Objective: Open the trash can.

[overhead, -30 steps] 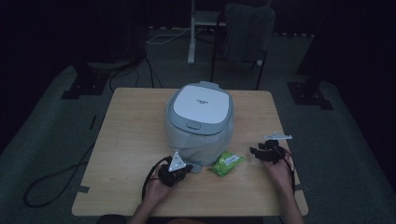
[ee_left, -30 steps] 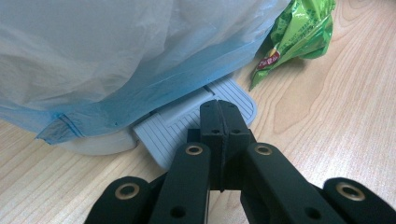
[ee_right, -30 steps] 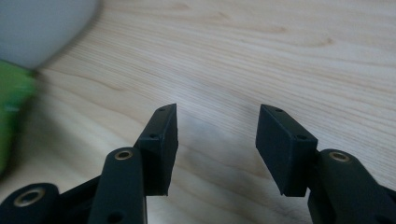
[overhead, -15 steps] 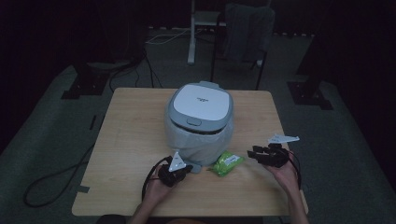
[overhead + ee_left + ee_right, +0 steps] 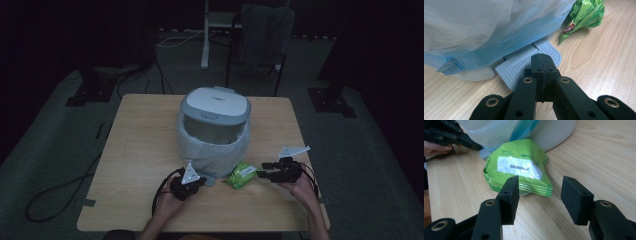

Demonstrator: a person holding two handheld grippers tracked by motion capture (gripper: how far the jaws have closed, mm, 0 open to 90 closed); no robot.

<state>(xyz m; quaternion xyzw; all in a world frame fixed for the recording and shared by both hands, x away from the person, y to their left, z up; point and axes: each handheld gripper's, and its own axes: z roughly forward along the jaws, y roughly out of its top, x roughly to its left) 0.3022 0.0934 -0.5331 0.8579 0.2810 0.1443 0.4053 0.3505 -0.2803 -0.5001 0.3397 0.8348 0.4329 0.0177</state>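
A grey pedal bin (image 5: 214,125) with a closed lid and a pale blue liner bag (image 5: 486,27) stands mid-table. Its ribbed grey foot pedal (image 5: 524,62) juts out at the front. My left gripper (image 5: 541,60) is shut, its tips resting over the pedal; in the high view the left gripper (image 5: 200,181) sits at the bin's base. A crumpled green snack packet (image 5: 519,170) lies on the wood right of the pedal (image 5: 242,175). My right gripper (image 5: 539,195) is open, its jaws just short of the packet's near edge (image 5: 261,170).
The wooden table (image 5: 140,150) has free room to the left, right and behind the bin. A chair (image 5: 260,35) and a stand (image 5: 206,30) are on the dark floor beyond the far edge. Cables (image 5: 60,190) lie on the floor at left.
My right gripper has moved left, closing in on the green packet. The left gripper has stayed at the bin's pedal.
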